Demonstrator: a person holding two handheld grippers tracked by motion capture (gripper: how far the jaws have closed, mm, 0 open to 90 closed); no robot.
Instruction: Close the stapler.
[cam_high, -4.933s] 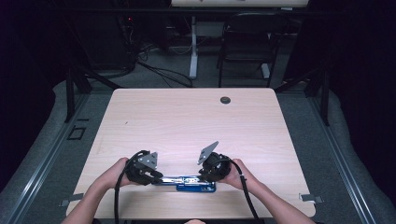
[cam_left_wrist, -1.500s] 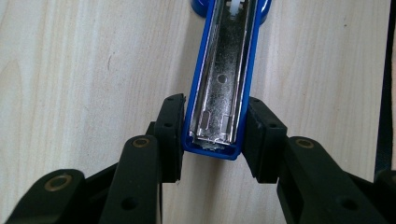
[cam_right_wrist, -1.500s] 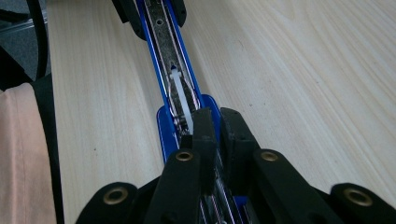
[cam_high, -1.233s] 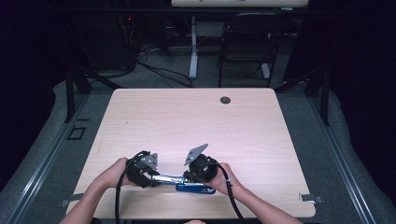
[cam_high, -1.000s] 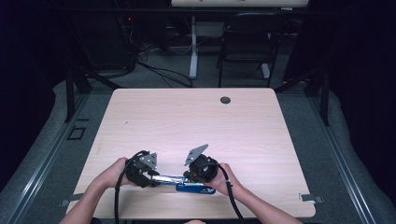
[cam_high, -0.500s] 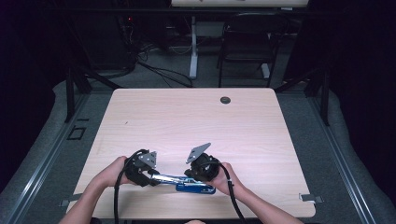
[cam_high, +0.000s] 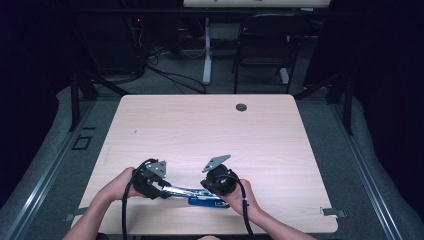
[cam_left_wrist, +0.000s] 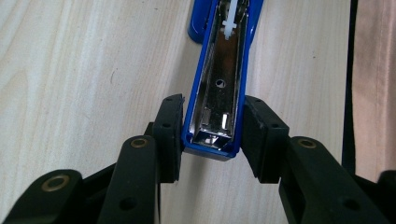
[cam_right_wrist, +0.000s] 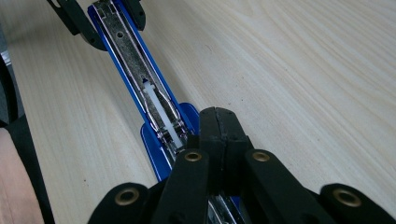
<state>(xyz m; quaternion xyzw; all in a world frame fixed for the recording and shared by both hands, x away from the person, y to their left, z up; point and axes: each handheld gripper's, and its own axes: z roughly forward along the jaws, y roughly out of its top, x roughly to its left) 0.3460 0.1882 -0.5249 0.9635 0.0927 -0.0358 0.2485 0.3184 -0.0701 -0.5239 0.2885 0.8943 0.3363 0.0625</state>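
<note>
A blue stapler (cam_high: 202, 197) lies swung open flat near the table's front edge, its metal staple channel (cam_left_wrist: 219, 84) facing up. My left gripper (cam_high: 167, 189) holds the free end of the upper arm: in the left gripper view its pads (cam_left_wrist: 172, 135) press on both blue sides, the gripper (cam_left_wrist: 213, 102) shut on it. My right gripper (cam_high: 209, 192) comes in from the right. In the right gripper view its jaws (cam_right_wrist: 217, 119) are pressed together with nothing between them, tips down at the stapler's hinge (cam_right_wrist: 175, 135). The left gripper (cam_right_wrist: 105, 10) sits at the far end.
The pale wooden table (cam_high: 200, 130) stretches away behind the stapler, with a small dark grommet hole (cam_high: 241, 107) near its far edge. Past the table stand a chair (cam_high: 265, 45) and floor cables. A person's forearms reach in over the front edge.
Since the oldest frame my right gripper has shifted left, closer to the left one and over the stapler. Over the last second nothing has visibly moved.
</note>
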